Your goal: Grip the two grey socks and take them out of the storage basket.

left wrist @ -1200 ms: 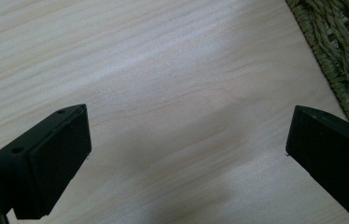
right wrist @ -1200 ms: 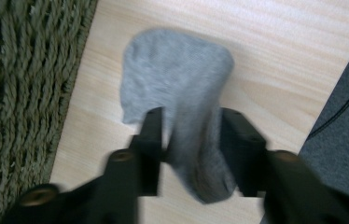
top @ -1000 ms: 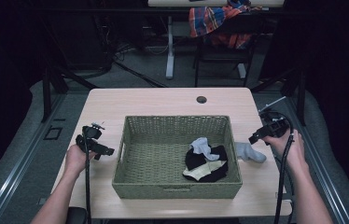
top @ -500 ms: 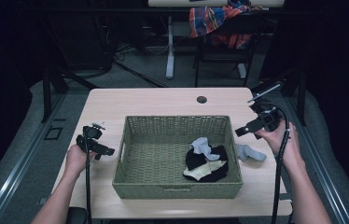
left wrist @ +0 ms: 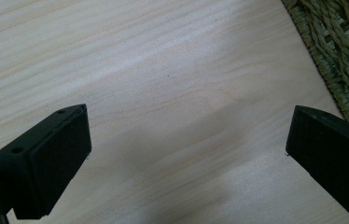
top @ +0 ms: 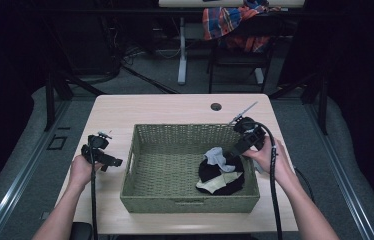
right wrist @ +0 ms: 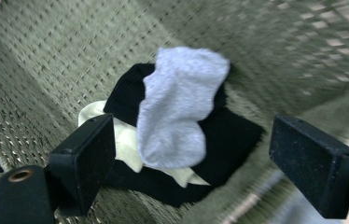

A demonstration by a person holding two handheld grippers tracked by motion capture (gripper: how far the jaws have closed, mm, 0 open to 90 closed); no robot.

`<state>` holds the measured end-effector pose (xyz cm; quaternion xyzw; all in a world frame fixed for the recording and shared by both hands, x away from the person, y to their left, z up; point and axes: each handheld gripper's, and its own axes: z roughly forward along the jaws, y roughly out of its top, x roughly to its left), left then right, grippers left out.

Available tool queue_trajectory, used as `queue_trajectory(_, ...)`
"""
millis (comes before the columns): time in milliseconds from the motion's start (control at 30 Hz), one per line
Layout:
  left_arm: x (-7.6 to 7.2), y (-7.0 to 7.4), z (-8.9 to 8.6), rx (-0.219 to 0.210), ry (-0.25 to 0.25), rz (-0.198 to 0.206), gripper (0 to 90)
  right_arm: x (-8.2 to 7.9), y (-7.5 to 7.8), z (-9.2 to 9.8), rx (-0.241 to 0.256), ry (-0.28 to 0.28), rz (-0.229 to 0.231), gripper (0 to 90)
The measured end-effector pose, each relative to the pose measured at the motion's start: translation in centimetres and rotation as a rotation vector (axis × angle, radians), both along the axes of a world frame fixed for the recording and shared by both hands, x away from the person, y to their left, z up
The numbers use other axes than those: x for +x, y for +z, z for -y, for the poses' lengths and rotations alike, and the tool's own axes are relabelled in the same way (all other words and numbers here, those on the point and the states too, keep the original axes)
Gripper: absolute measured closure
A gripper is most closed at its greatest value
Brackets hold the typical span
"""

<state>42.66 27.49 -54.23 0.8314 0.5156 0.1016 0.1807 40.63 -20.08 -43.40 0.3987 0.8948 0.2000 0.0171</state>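
Note:
A green woven basket (top: pixel 147 165) stands mid-table. In its right half lie a grey sock (top: pixel 216 156), a black sock (top: pixel 210 172) and a cream sock (top: pixel 216 183), piled together. My right gripper (top: pixel 236 149) hangs open over the basket's right rim, pointing down at the pile. In the right gripper view its jaws are spread wide around the grey sock (right wrist: pixel 177 107), which rests on the black sock (right wrist: pixel 231 135) and the cream sock (right wrist: pixel 123 137), without touching them. My left gripper (top: pixel 112 162) is open and empty, low over bare table (left wrist: pixel 163 70) left of the basket (left wrist: pixel 340 56).
A small dark hole (top: pixel 216 106) marks the table's far side. A pale grey piece of cloth (top: pixel 257 168) peeks out by my right hand, outside the basket. Chairs, table legs and a plaid cloth (top: pixel 230 20) are beyond the table.
My right gripper has moved left from the table beside the basket to above the basket's right rim, over the socks. The left gripper has stayed put.

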Motion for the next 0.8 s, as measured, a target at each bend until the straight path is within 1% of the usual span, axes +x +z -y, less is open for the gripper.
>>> queue_trajectory(67,0.0,0.0,-0.1,0.0,0.002,-0.002,0.1,-0.1,-0.6,-0.6,0.002,0.003,0.004,16.3)
queue_trajectory(167,0.0,0.0,-0.1,0.0,0.002,0.0,0.1,-0.1,-0.8,-1.4,-0.009,0.024,-0.012,20.5)
queue_trajectory(200,0.0,0.0,-0.1,0.0,0.003,0.001,0.1,-0.2,-1.0,-1.7,-0.002,0.013,-0.002,21.2)
queue_trajectory(233,0.0,0.0,-0.1,-0.001,0.004,0.001,0.1,-0.1,-1.0,-1.8,-0.024,0.031,-0.009,23.6)
queue_trajectory(267,0.0,0.0,-0.1,0.0,0.004,0.0,0.1,-0.1,-1.2,-2.0,-0.018,0.029,-0.012,26.3)
queue_trajectory(300,0.0,0.0,-0.1,0.001,0.003,0.0,0.1,-0.1,-1.3,-2.3,-0.039,0.037,-0.019,27.6)
queue_trajectory(367,-0.1,-0.1,-0.2,0.001,0.008,-0.003,0.1,-0.1,-1.7,-2.7,-0.046,0.045,-0.027,29.8)
queue_trajectory(400,-0.1,-0.1,-0.2,0.0,0.011,0.0,0.1,-0.1,-2.0,-3.0,-0.055,0.044,-0.03,33.7)
queue_trajectory(433,-0.1,-0.1,-0.2,-0.003,0.011,-0.004,0.1,-0.1,-2.2,-3.2,-0.064,0.044,-0.026,34.5)
queue_trajectory(500,-0.1,-0.1,-0.4,-0.004,0.015,-0.003,0.1,0.0,-2.6,-3.7,-0.083,0.055,-0.046,42.2)
queue_trajectory(533,-0.1,-0.1,-0.4,-0.004,0.015,-0.006,0.1,0.0,-2.9,-4.0,-0.088,0.06,-0.052,43.4)
queue_trajectory(600,-0.1,-0.1,-0.5,-0.005,0.017,-0.005,0.1,0.1,-3.3,-4.4,-0.124,0.073,-0.059,47.8)
queue_trajectory(667,-0.1,-0.2,-0.5,-0.006,0.016,-0.006,0.1,0.1,-3.8,-4.9,-0.138,0.081,-0.067,52.9)
queue_trajectory(700,-0.2,-0.2,-0.5,-0.006,0.018,-0.003,0.1,0.1,-3.9,-5.2,-0.163,0.085,-0.078,55.4)
queue_trajectory(767,-0.2,-0.2,-0.5,-0.007,0.02,-0.002,0.1,0.1,-4.4,-5.4,-0.182,0.084,-0.078,64.3)
queue_trajectory(800,-0.2,-0.1,-0.5,-0.006,0.019,-0.004,0.1,0.2,-4.4,-5.5,-0.199,0.086,-0.089,67.9)
